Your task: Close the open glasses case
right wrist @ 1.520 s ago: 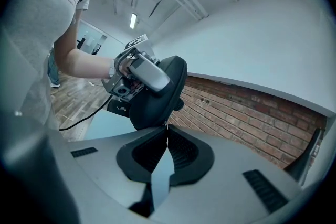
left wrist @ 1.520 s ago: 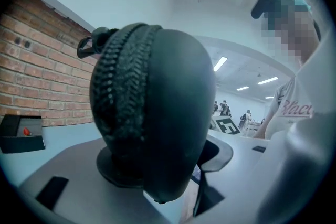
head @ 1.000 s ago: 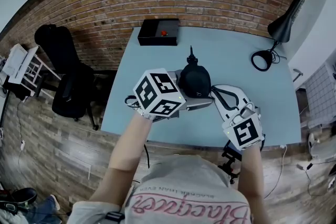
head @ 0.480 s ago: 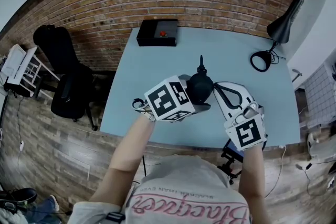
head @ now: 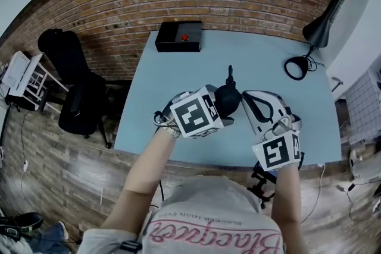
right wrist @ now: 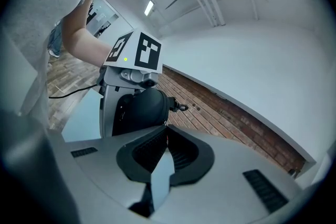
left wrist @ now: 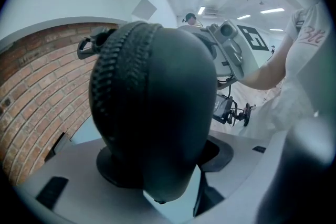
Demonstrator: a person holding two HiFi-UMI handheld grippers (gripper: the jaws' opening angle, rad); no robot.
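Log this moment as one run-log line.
left tongs: shut on glasses case | right tongs: shut, tips at case's edge | anything pinched by right: cannot tell | location: over table

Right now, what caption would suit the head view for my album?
Over a blue table, the left tool grips a black zippered glasses case; the shut right tool points at it.
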